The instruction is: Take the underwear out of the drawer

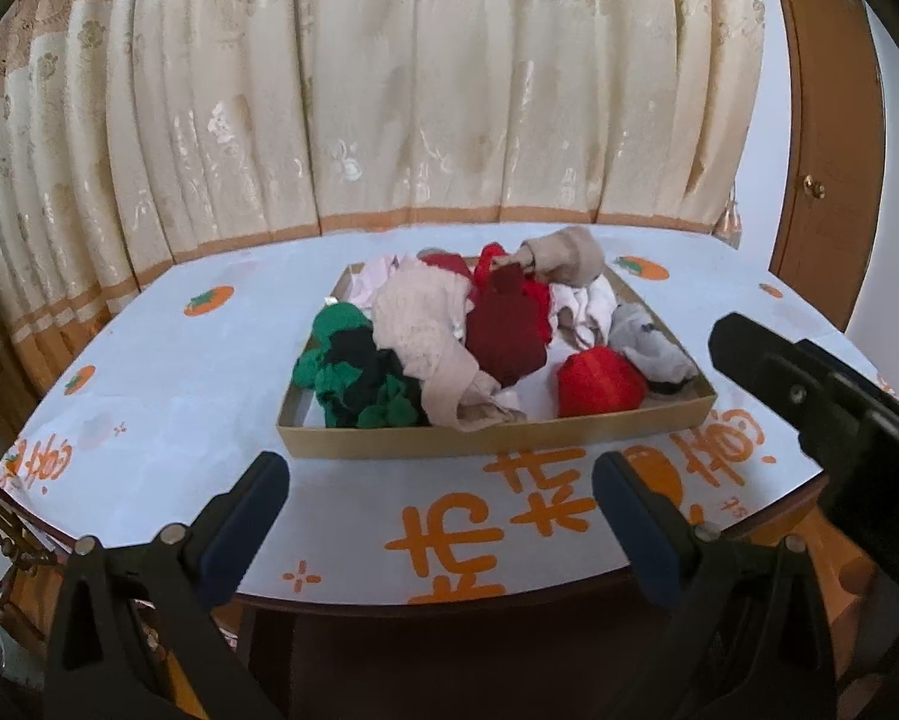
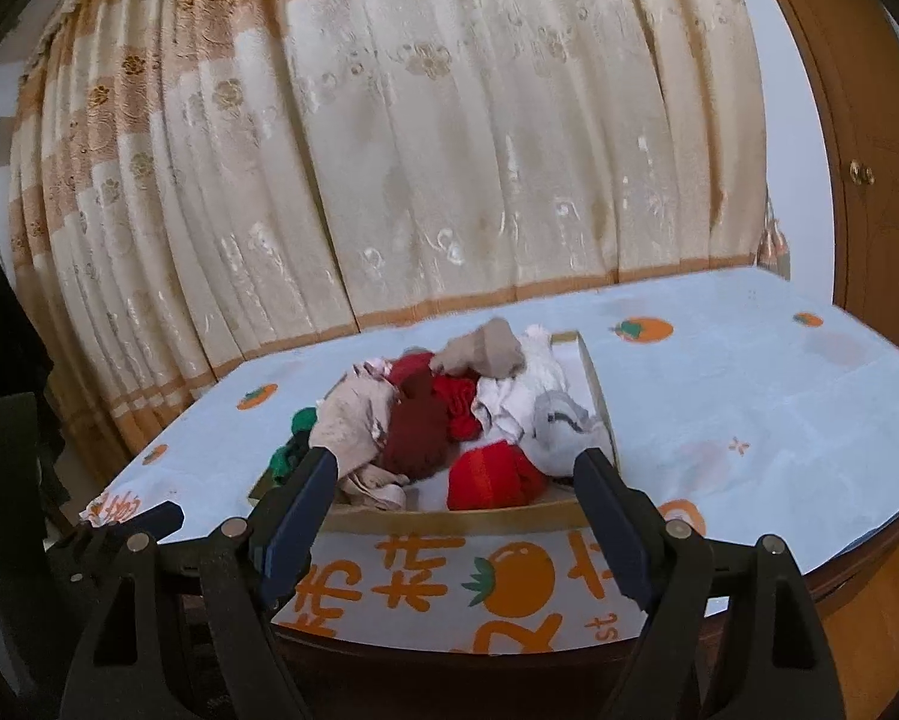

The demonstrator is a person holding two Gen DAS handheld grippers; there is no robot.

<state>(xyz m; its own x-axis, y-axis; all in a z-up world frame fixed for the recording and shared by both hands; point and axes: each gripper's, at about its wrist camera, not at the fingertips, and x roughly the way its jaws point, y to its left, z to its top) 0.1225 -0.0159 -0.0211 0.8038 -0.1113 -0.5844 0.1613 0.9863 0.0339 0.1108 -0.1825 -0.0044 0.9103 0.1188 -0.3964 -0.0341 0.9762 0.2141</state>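
On the table, a shallow drawer (image 1: 491, 441) holds heaped underwear (image 1: 425, 324), soft, light and easily bunched, best pinched at a raised fold, while left tongs (image 1: 440, 504) and right tongs (image 2: 455, 498) hover spread wide, gripping nothing.

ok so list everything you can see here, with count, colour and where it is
tray: one, brown cardboard, shallow, middle of the table
clothes pile: one heap in the tray, beige, white and pink pieces mixed
green and black piece: one, tray's near left corner
dark red piece: one, centre of the heap
bright red bundle: one, near right of the tray
grey sock: one, right side of the tray
tablecloth: one, pale blue with orange fruit prints, covers the table
curtain: one, cream with tan bands, behind the table
wooden door: one, brown, far right
left tongs: open, empty, short of the tray
right tongs: open, empty, at the tray's near edge
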